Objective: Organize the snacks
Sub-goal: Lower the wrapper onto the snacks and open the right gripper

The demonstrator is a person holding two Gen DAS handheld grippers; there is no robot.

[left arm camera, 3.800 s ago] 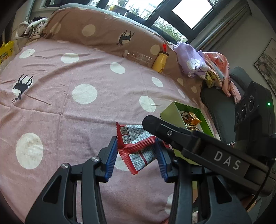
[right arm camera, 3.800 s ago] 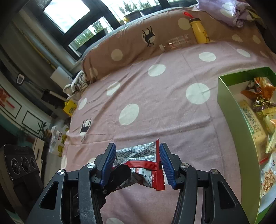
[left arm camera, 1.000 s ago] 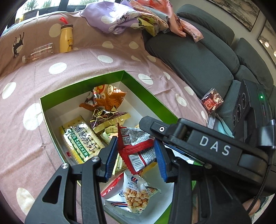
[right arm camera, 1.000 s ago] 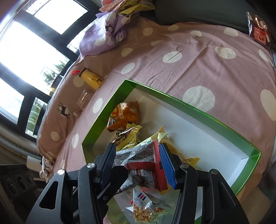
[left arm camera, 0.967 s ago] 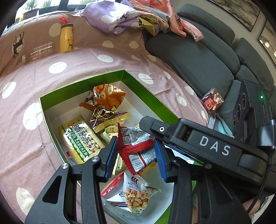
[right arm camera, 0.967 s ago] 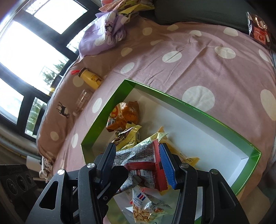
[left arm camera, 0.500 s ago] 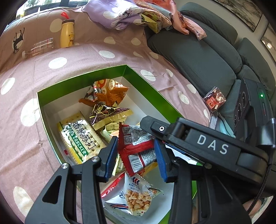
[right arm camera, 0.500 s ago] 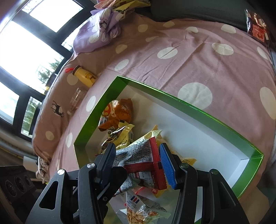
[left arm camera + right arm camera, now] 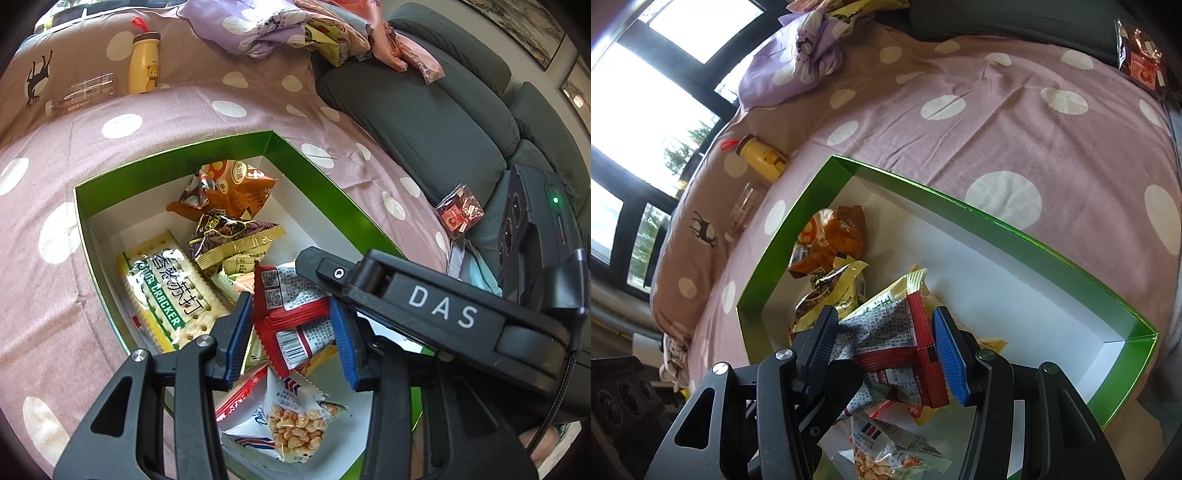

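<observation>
Both grippers clamp 1 red packet: the left gripper (image 9: 291, 334) and the right gripper (image 9: 886, 350) each pinch the red packet (image 9: 295, 317) from opposite sides, holding it in the air above the green box (image 9: 314, 173), probably to steady the floppy foil before dropping it in. Under it lie a peanut bag (image 9: 295, 428), a cracker pack (image 9: 166, 291), a gold packet (image 9: 232, 240) and an orange bag (image 9: 229, 192). The box sits on a dotted cover (image 9: 122, 125). Beyond it, a yellow bottle (image 9: 144, 62) stands. The box's near wall is hidden behind the grippers.
</observation>
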